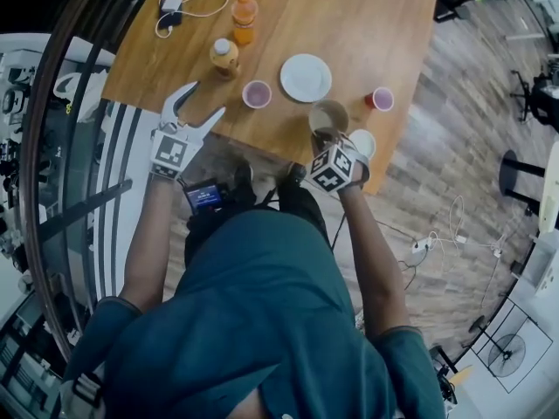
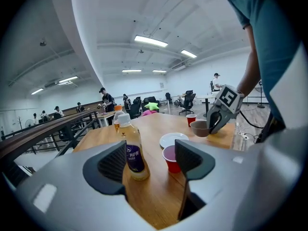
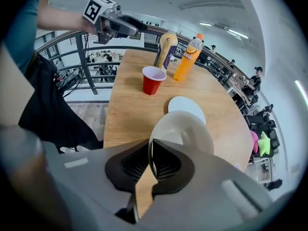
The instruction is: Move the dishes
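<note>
My right gripper [image 1: 327,138] is shut on the near rim of a beige-brown bowl [image 1: 328,114], which it holds just above the table's near edge. In the right gripper view the jaws [image 3: 150,160] pinch the thin rim and the bowl [image 3: 187,129] tilts away beyond them. A white plate [image 1: 306,78] lies flat just past the bowl. My left gripper [image 1: 205,101] is open over the table's near left corner, with nothing between its jaws [image 2: 151,158].
A red cup [image 1: 257,94] stands between the grippers and another red cup [image 1: 380,99] at the right edge. Two bottles [image 1: 224,57] [image 1: 244,17] stand further back, and a cable with a charger [image 1: 173,9] lies at the far left. A railing runs to the left of the wooden table [image 1: 367,24].
</note>
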Tool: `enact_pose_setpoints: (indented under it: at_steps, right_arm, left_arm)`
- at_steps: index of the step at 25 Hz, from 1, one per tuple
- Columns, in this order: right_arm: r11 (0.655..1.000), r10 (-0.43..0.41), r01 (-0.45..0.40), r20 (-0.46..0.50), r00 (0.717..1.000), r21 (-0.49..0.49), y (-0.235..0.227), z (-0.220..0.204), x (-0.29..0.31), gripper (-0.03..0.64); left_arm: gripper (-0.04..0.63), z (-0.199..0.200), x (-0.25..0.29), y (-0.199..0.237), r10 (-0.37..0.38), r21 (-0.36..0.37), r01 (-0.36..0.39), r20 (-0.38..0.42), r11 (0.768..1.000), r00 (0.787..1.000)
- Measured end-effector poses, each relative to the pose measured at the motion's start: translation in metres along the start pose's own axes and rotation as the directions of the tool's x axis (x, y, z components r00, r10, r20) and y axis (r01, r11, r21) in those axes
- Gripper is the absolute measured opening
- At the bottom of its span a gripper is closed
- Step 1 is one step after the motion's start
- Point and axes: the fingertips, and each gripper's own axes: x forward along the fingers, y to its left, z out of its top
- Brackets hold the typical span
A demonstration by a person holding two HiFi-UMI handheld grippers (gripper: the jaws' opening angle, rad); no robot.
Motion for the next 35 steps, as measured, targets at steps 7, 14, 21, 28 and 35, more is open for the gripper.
enact_pose_setpoints:
  at_steps: [7,14,21,28,35]
  right_arm:
    - [0.999,0.039,-0.038,-0.047,0.998,0.023,0.033,-0.028,0.011,0.018]
    - [0.999,0.048,-0.048,-0.052,0.997,0.003,0.053,-0.032,0.020,0.018]
    - [0.999,0.037,-0.040,-0.073,0.997,-0.029,0.057,-0.031,0.028,0.021]
    - [0.998,0.060,-0.061,-0.089,0.994,-0.007,0.059,-0.035,0.027,0.025]
    - [0.998,0.061,-0.061,-0.068,0.996,-0.003,0.059,-0.029,0.012,0.037]
  left_arm:
    - [0.311,0.000,0.001,-0.006,-0.016,0.005,0.016,-0.002,1.000,1.000]
    - [0.311,-0.004,-0.004,-0.008,-0.024,0.036,0.024,0.013,0.999,1.000]
    - [0.311,-0.011,-0.011,-0.011,-0.024,0.034,0.024,0.009,0.999,1.000]
    - [0.311,-0.009,-0.019,-0.008,-0.017,0.042,0.016,0.018,0.999,1.000]
    - [0.311,-0.003,-0.029,-0.007,-0.017,0.057,0.015,0.030,0.998,0.999]
